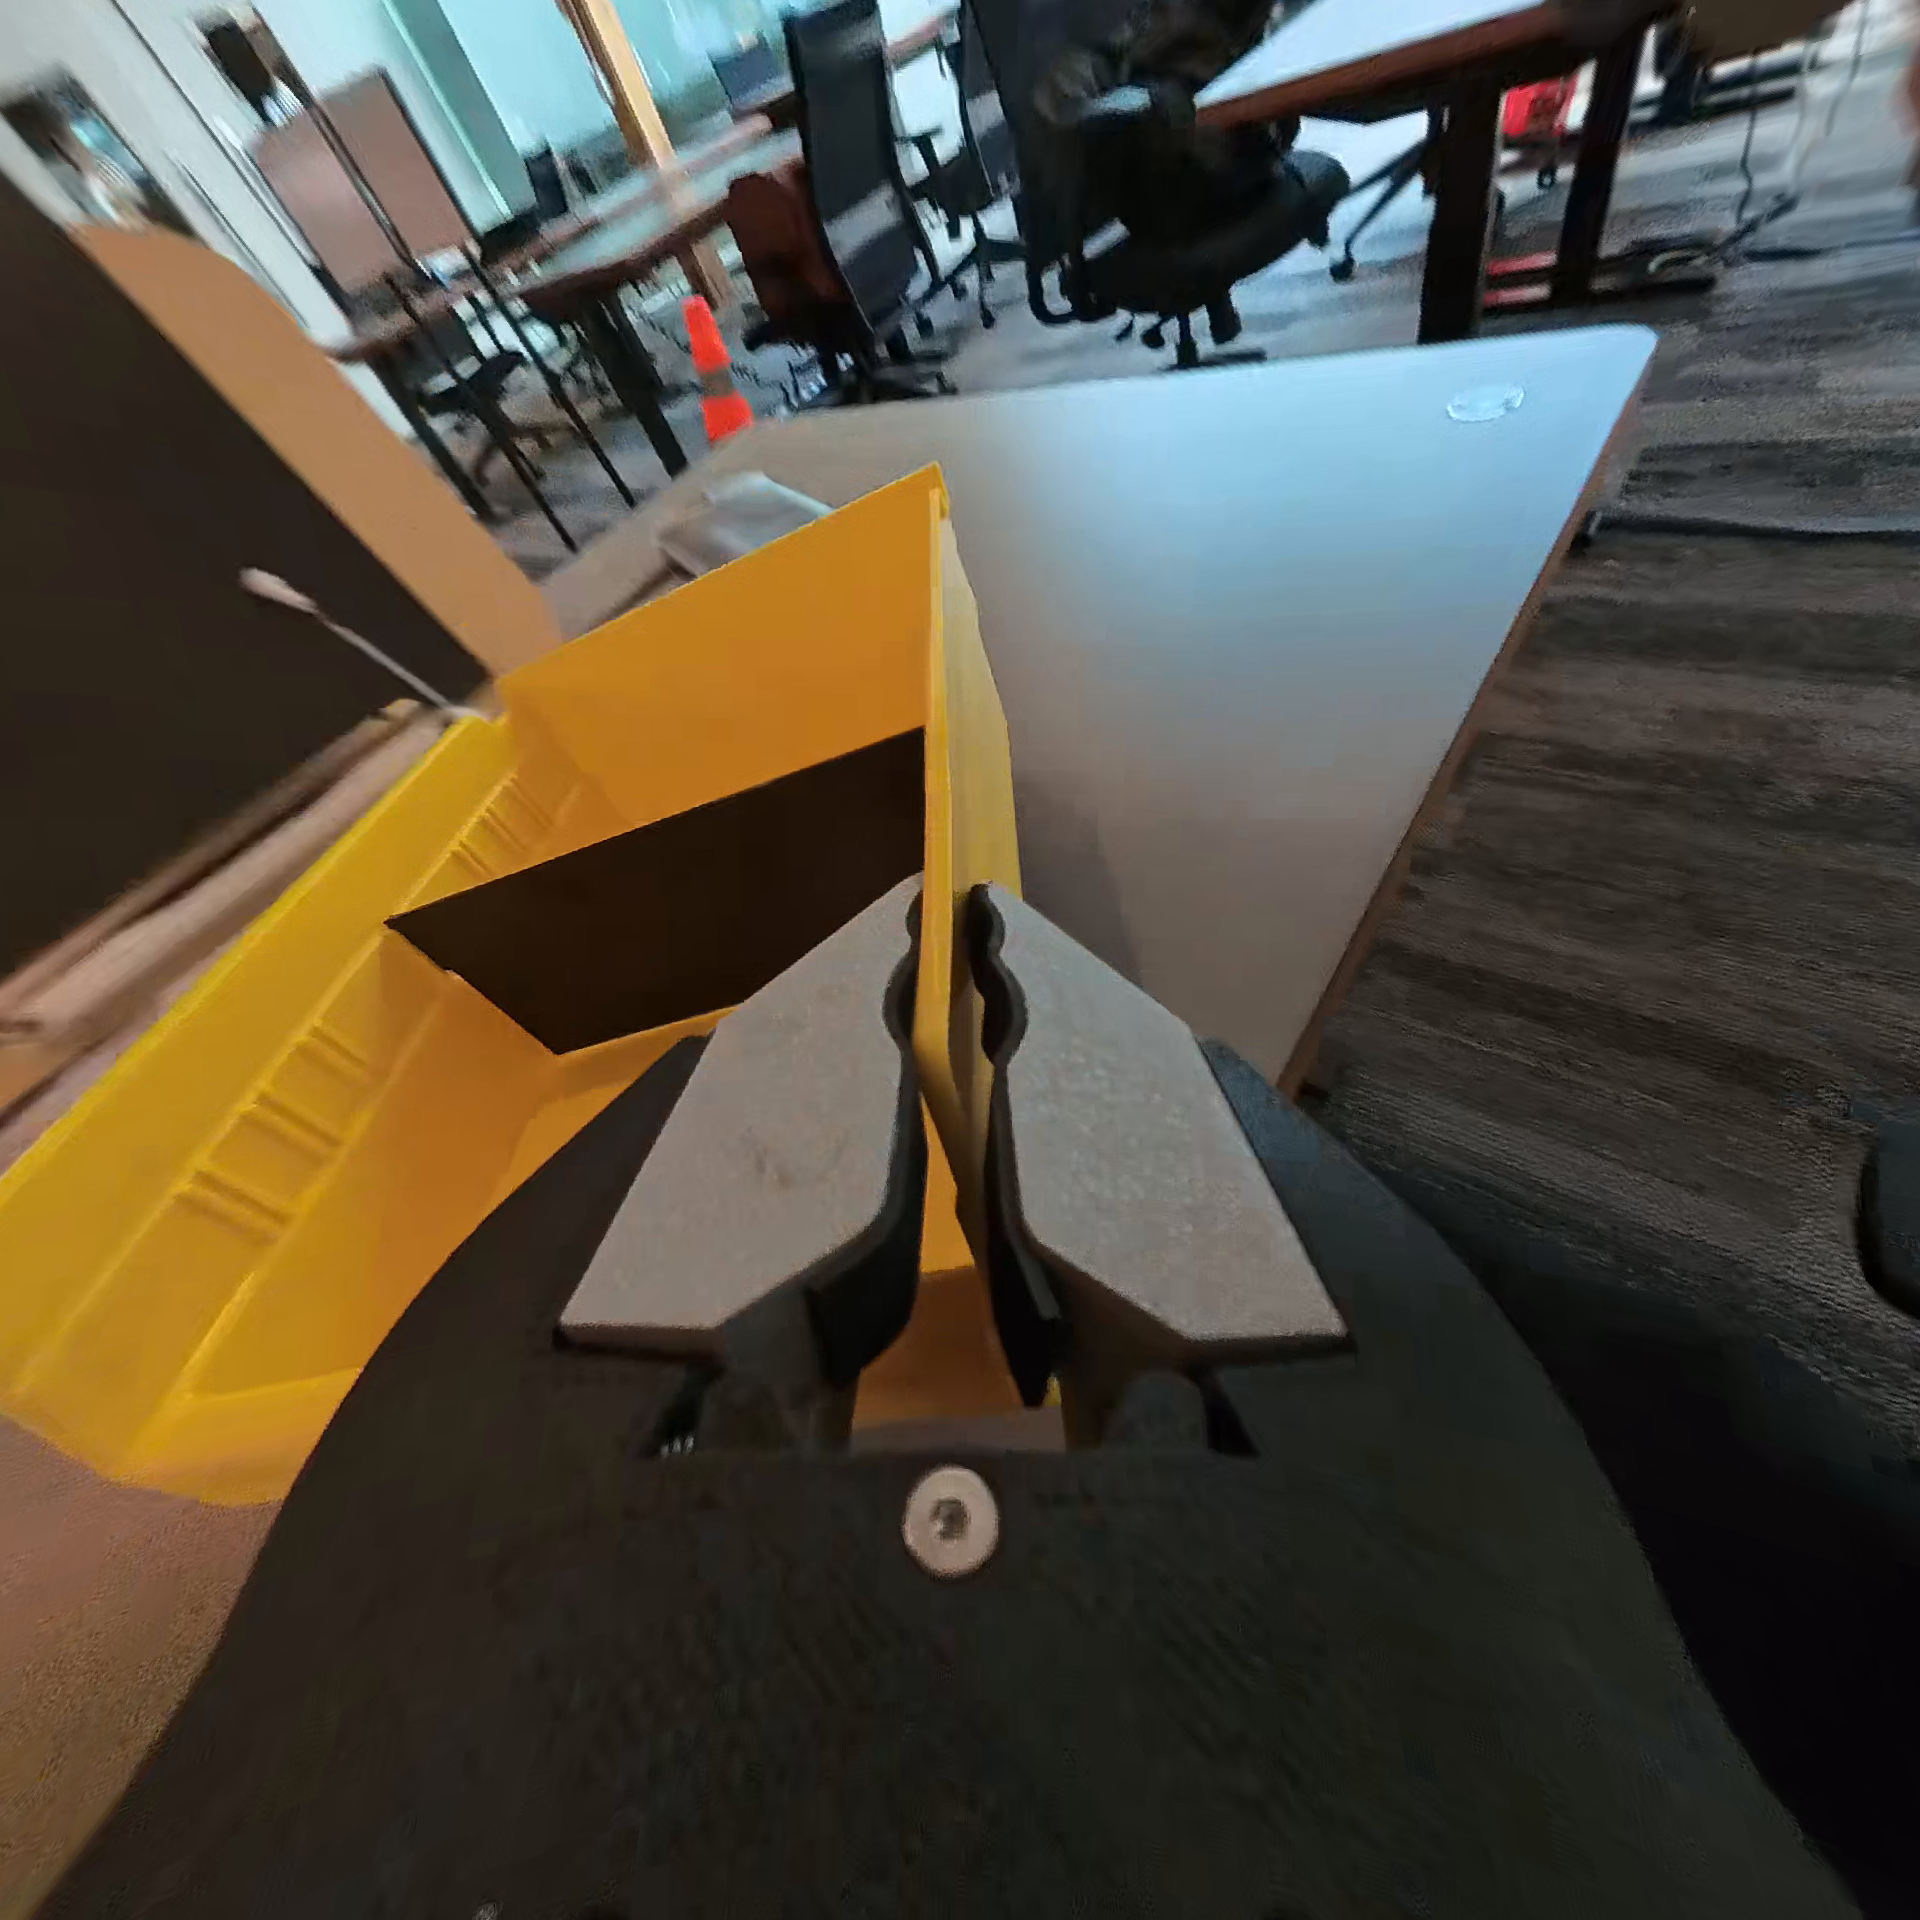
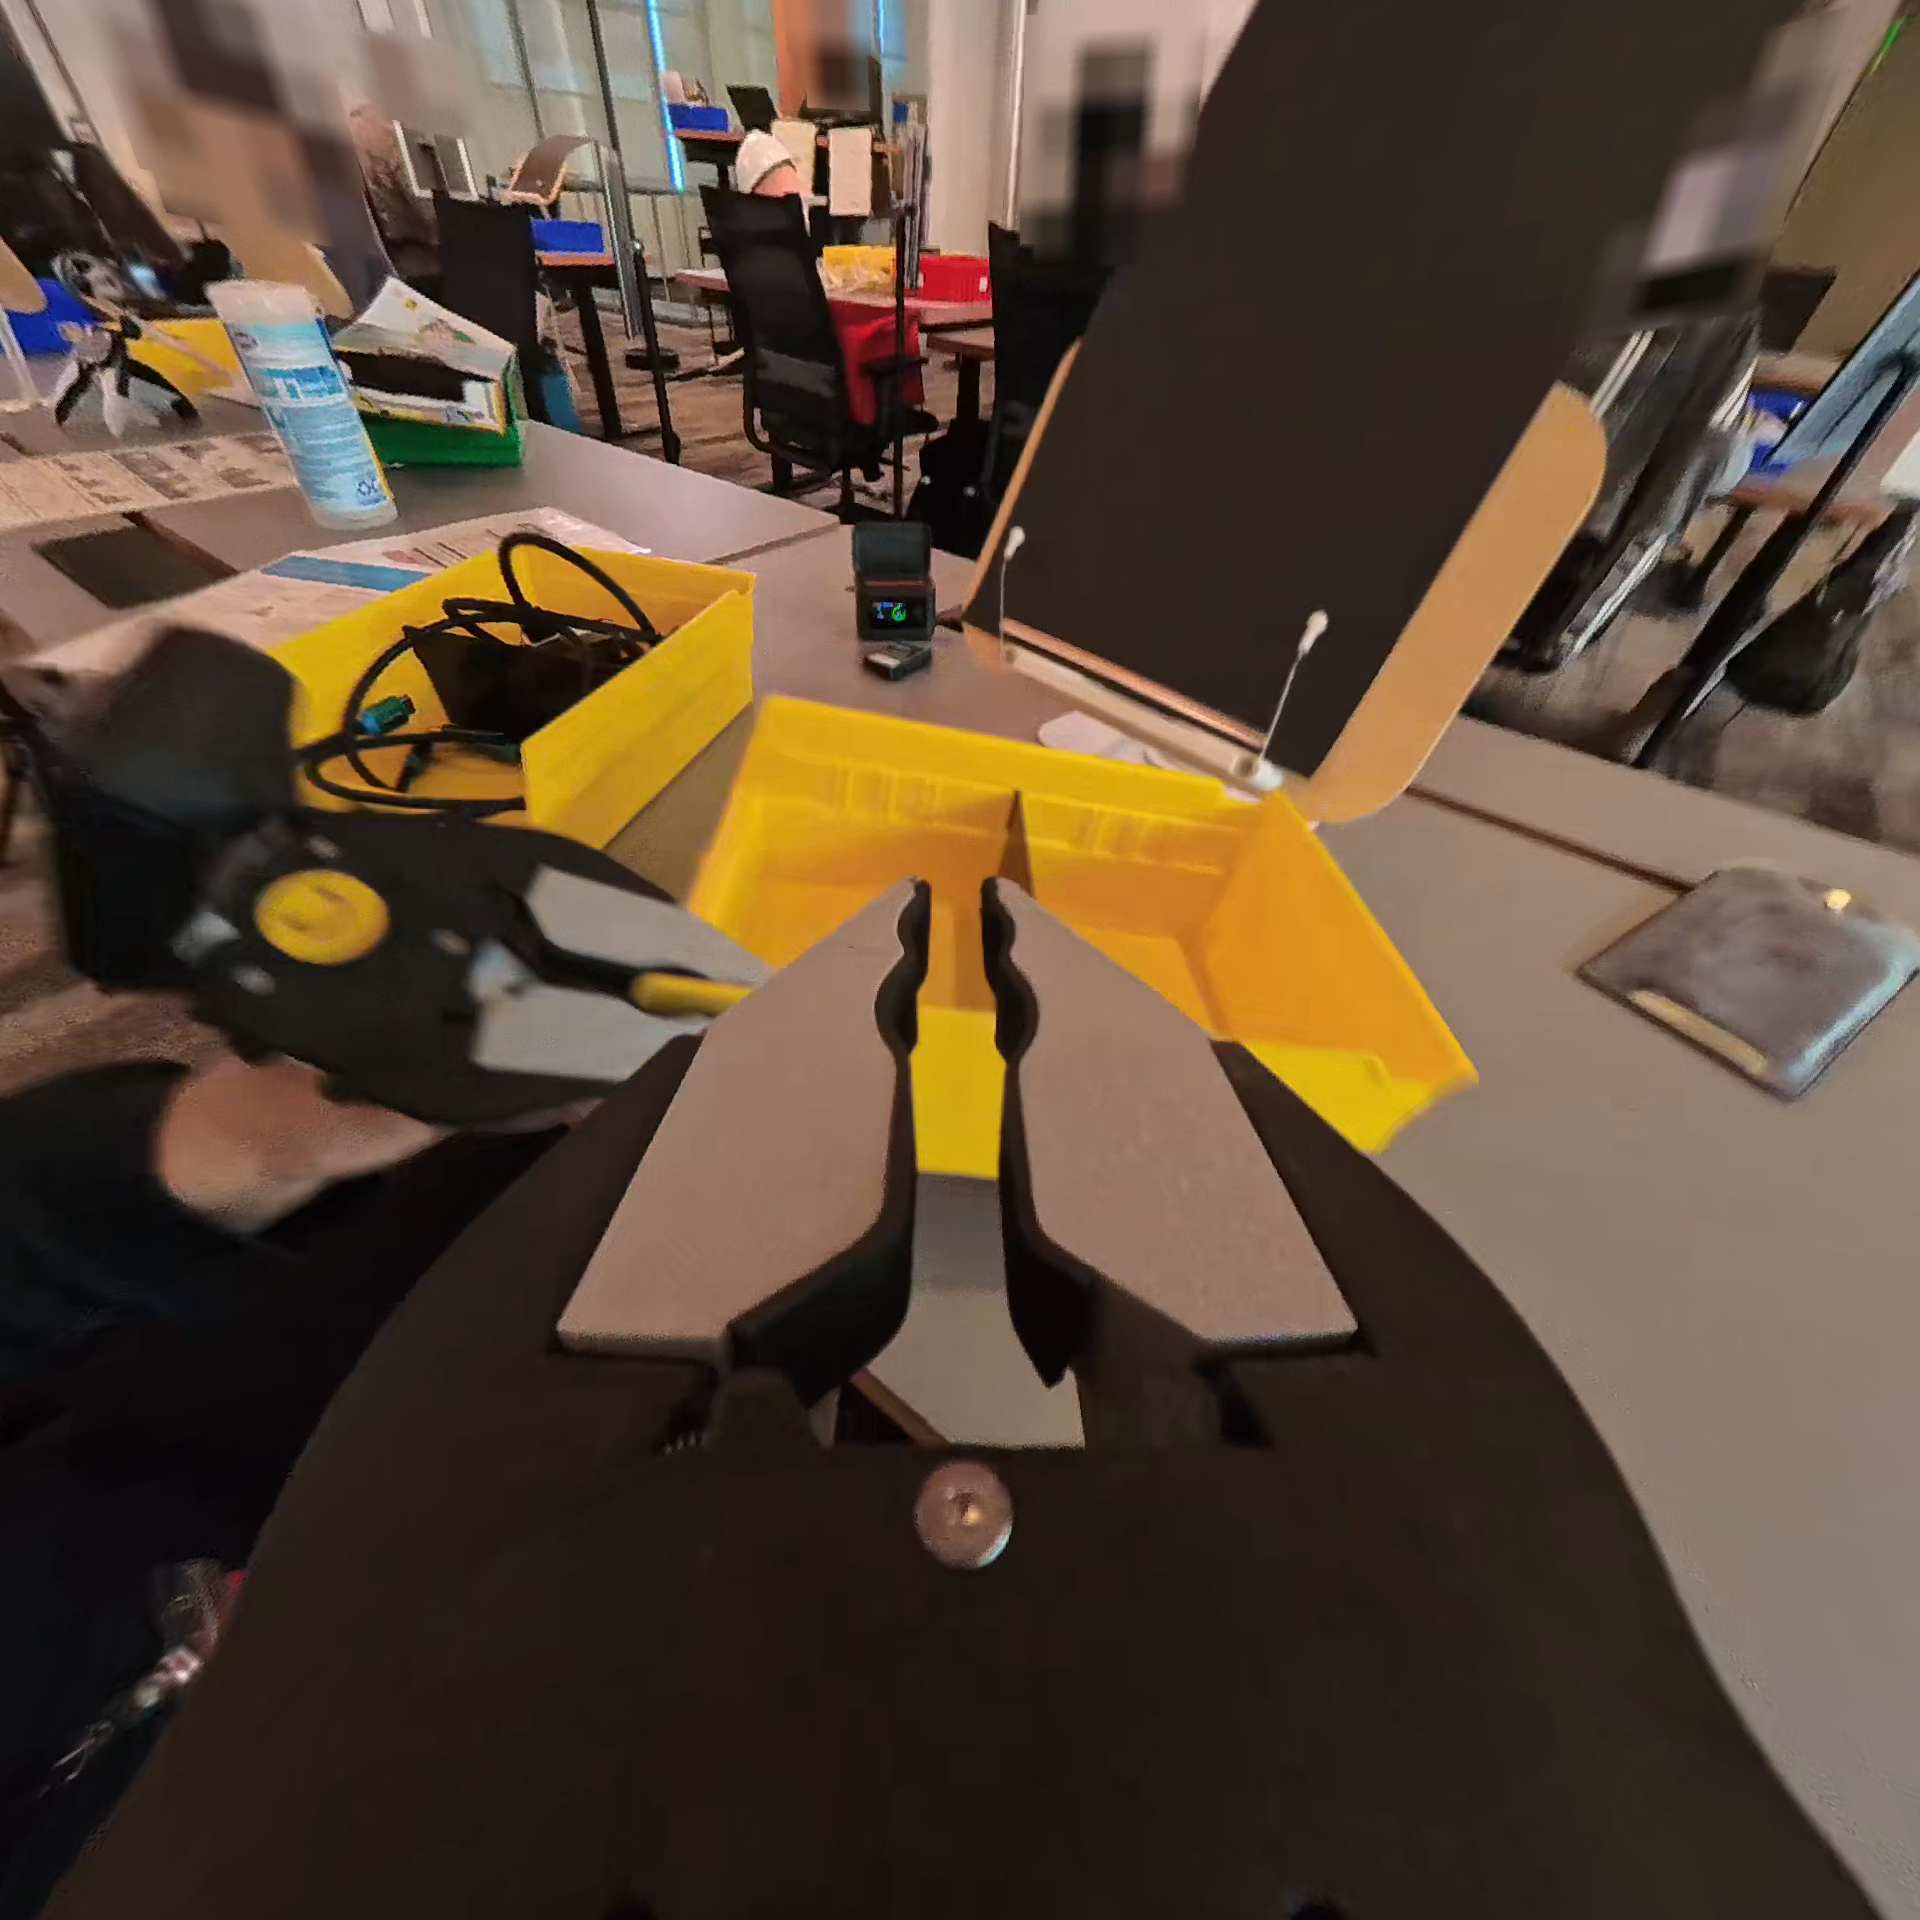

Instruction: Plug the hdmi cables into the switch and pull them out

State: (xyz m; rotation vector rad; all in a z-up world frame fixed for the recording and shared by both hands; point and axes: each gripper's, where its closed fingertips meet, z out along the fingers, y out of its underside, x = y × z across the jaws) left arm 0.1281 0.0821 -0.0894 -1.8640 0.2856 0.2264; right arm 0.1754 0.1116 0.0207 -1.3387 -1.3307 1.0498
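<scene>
1. The left gripper is clamped on the thin side wall of an empty yellow plastic bin with a black divider, near the table edge.
2. The right gripper hovers above that bin's near wall, its fingers a little apart and holding nothing.
3. The black HDMI cables lie tangled in a second yellow plastic bin farther left, beside a dark box (probably the switch, though I cannot tell for sure).
4. Judging by this, nothing looks plugged in; the plugging and the pulling out both seem left to do.
</scene>
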